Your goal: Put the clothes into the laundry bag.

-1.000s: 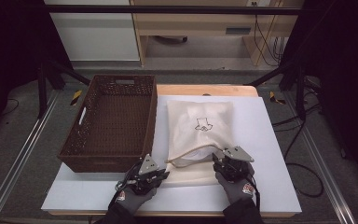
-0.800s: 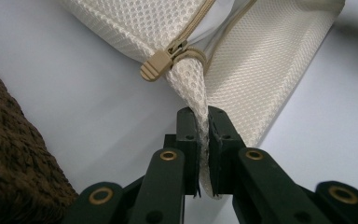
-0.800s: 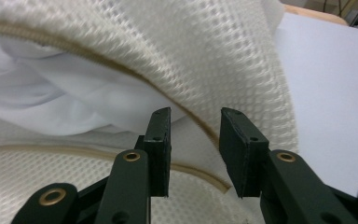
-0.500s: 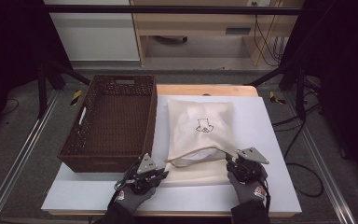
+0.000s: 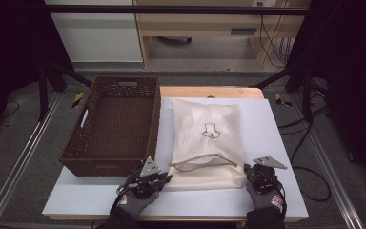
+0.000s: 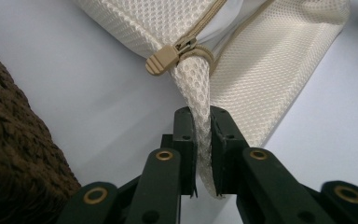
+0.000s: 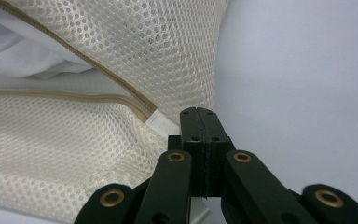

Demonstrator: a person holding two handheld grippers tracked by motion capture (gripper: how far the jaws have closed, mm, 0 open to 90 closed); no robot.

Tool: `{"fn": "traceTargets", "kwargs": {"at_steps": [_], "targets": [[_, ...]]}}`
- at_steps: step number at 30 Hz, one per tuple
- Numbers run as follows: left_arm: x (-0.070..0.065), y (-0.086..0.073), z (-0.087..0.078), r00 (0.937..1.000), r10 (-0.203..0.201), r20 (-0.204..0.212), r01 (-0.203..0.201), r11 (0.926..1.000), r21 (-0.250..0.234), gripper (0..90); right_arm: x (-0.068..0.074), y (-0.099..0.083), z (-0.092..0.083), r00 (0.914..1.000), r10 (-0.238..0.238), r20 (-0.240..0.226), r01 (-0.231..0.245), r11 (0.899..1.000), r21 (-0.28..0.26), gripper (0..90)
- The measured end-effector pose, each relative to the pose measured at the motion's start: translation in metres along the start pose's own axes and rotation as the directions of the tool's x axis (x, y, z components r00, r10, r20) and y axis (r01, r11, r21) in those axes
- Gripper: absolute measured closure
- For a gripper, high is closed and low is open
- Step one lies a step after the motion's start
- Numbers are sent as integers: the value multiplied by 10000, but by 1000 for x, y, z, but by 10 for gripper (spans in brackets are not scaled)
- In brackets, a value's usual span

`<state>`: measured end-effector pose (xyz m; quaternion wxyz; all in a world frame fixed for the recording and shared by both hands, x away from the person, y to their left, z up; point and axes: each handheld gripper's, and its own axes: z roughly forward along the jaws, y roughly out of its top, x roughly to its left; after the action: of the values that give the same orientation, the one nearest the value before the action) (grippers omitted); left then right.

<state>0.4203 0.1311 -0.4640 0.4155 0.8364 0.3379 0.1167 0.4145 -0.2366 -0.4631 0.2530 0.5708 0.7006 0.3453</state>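
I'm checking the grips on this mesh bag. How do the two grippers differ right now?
The left gripper is shut on a fold of the mesh bag just below its zipper pull; the right gripper has just closed, its jaws meeting flat beside the bag's corner, with no mesh visibly between them. The left sits beside the wicker basket; the right sits over bare table. Both are at the bag's near, unzipped end.

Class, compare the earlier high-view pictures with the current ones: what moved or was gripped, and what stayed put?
The right tool slid outward along the near edge of the mesh bag to its right corner, and its jaws have just been closing; they now meet at that corner, though whether mesh is pinched is unclear. The left tool stayed clamped on the bag's left corner by the zipper pull. The basket did not move.
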Motion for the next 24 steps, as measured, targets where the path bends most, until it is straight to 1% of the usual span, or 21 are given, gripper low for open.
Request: {"fn": "traceTargets", "kwargs": {"at_steps": [1, 4, 6, 7, 9, 10, 11, 13, 14, 15, 16, 17, 18, 19, 20, 21, 23, 24], "targets": [[0, 0, 0, 10000, -18, -21, 18, 10000, -37, 770, 0, -1, -3, 10000, -50, 18, 51, 9999, -90, 900], [2, 3, -3, 9999, -94, -36, 94, 9997, -235, 680, 3, -4, -11, 10000, 35, -79, -37, 9995, -306, 712], [3, 4, -6, 9999, -170, 10, 170, 9990, -414, 673, 6, -5, -15, 9994, 110, -322, -122, 9992, -370, 606], [4, 5, -6, 9997, -225, 31, 226, 9987, -448, 673, 9, -5, -17, 9989, 114, -451, -132, 9991, -412, 586], [5, 6, -7, 9996, -272, 88, 276, 9987, -437, 690, 12, -5, -18, 9987, 41, -515, -61, 9992, -389, 542], [4, 6, -6, 9996, -276, 82, 279, 9988, -407, 707, 14, -5, -17, 9977, 101, -673, -123, 9994, -330, 541], [4, 6, -5, 9996, -258, 91, 261, 9990, -350, 729, 16, -6, -15, 9972, 45, -745, -63, 9997, -246, 532], [3, 5, -3, 9996, -260, 91, 262, 9994, -229, 781, 21, -9, -8, 9983, -88, -584, 92, 9999, 61, 550], [3, 4, -1, 9997, -225, 71, 226, 9996, -182, 801, 22, -10, -5, 9987, -198, -479, 209, 9995, 230, 580], [3, 4, 0, 9997, -249, 78, 250, 9996, -131, 813, 22, -12, -2, 9993, -187, -335, 200, 9991, 384, 637], [3, 3, 0, 9997, -244, 59, 244, 9996, -109, 820, 21, -14, 0, 9996, -263, -82, 268, 9981, 553, 750], [3, 3, 0, 9996, -262, 53, 263, 9996, -104, 823, 20, -15, 2, 9996, -287, 59, 282, 9973, 677, 811], [4, 3, 0, 9996, -287, 46, 288, 9995, -97, 824, 17, -17, 2, 9997, -169, 153, 157, 9970, 763, 856], [4, 3, 0, 9995, -307, 49, 307, 9995, -118, 824, 14, -18, 1, 10000, 27, 32, -29, 9971, 756, 881], [4, 3, -1, 9995, -321, 41, 322, 9994, -121, 824, 12, -18, -2, 9999, 107, 37, -109, 9972, 735, 889], [4, 2, -1, 9994, -346, 15, 346, 9993, -142, 823, 10, -17, -4, 9999, 88, 54, -91, 9976, 683, 892], [4, 2, -2, 9995, -330, 3, 330, 9994, -131, 821, 6, -16, -12, 9998, 171, -132, -164, 9987, 479, 892], [4, 2, -3, 9995, -330, -2, 330, 9994, -141, 818, 2, -16, -19, 9996, 198, -214, -192, 9994, 303, 891]]}}
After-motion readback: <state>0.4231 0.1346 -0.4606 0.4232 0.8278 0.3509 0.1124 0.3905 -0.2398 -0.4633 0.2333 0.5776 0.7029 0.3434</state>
